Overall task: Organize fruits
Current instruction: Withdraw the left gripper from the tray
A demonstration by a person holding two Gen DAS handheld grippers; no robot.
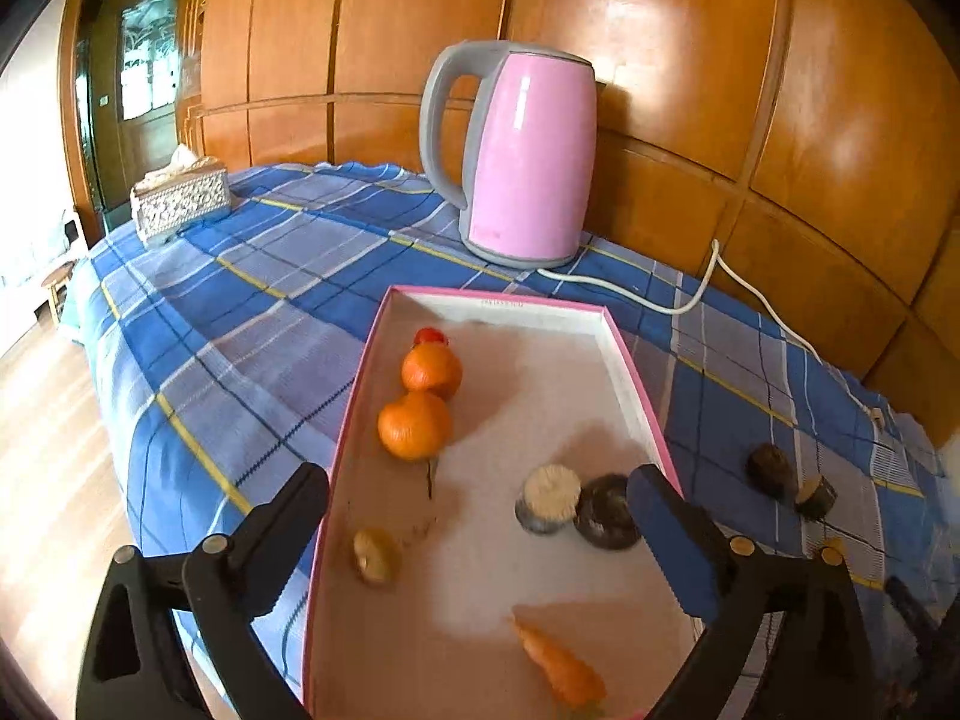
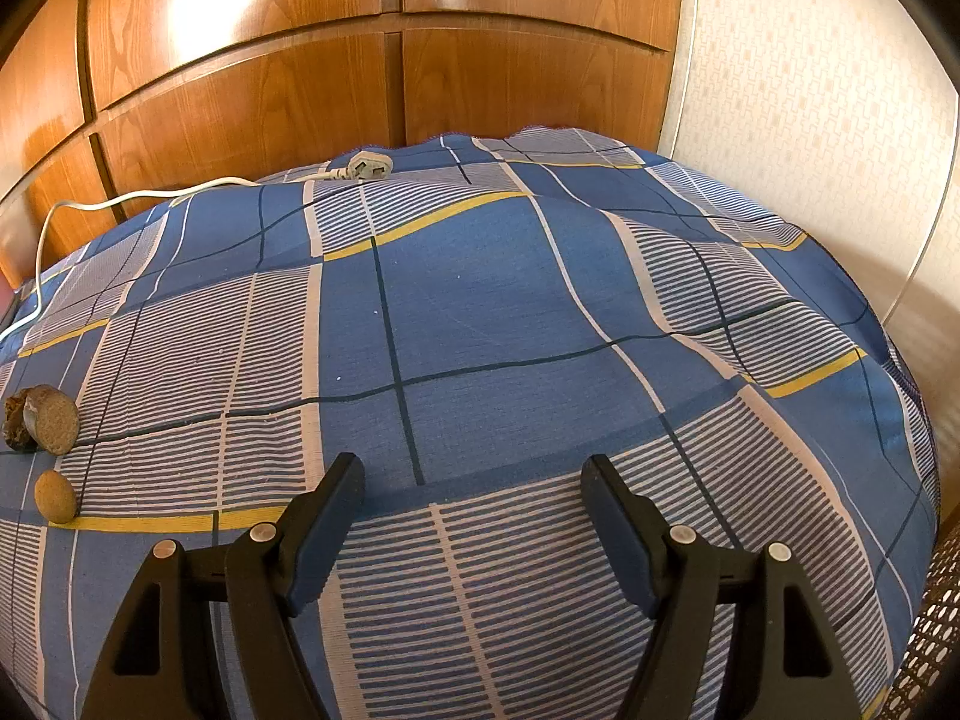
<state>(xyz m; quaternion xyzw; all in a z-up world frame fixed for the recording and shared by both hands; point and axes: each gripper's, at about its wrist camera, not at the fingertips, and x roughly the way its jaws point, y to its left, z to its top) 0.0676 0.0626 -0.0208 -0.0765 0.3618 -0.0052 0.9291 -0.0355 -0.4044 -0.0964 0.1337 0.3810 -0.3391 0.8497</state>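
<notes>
A pink-rimmed box [image 1: 636,384] lies on the blue plaid cloth. It holds two oranges [image 1: 414,425], a small red fruit [image 1: 431,336], a carrot [image 1: 561,669], a small tan piece [image 1: 375,555] and two cut round pieces, one pale [image 1: 547,498] and one dark [image 1: 607,513]. My left gripper [image 1: 480,489] is open and empty above the box's near end. Two dark brown pieces [image 1: 768,471] lie on the cloth right of the box; they show in the right wrist view [image 2: 45,423] with a small tan ball [image 2: 54,495]. My right gripper [image 2: 474,480] is open and empty over bare cloth.
A pink kettle [image 1: 522,156] stands behind the box, its white cord [image 1: 696,300] trailing right to a plug [image 2: 369,167]. A tissue box [image 1: 180,198] sits at the far left corner. Wooden panels back the table; a wall [image 2: 810,120] is at right.
</notes>
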